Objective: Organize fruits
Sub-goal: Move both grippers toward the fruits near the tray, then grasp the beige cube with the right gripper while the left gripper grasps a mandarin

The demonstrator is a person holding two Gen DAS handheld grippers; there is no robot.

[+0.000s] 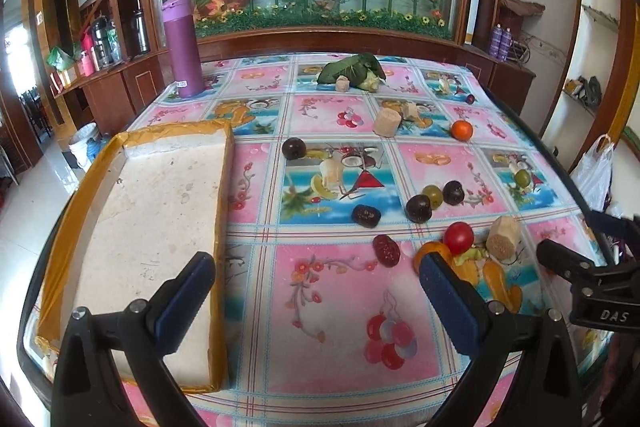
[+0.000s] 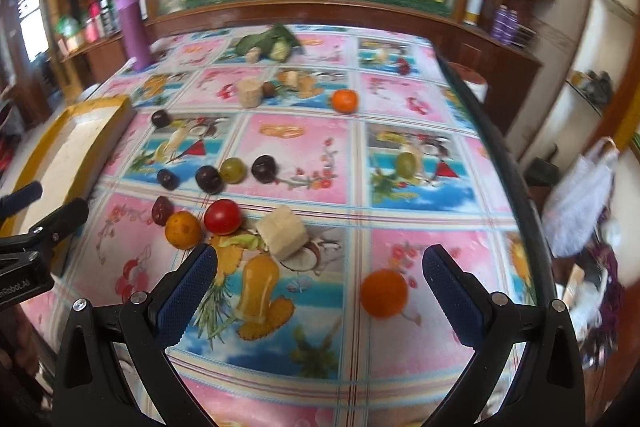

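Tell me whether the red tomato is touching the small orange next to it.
Apart. The right wrist view shows a strip of tablecloth between the red tomato and the small orange; in the left wrist view a claw finger hides most of that orange.

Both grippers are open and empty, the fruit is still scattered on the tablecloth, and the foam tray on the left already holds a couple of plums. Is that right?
Not quite. The foam tray holds nothing; the left wrist view shows its bare floor. The rest stands: left gripper and right gripper are open and empty, and fruit such as the tomato lies on the tablecloth.
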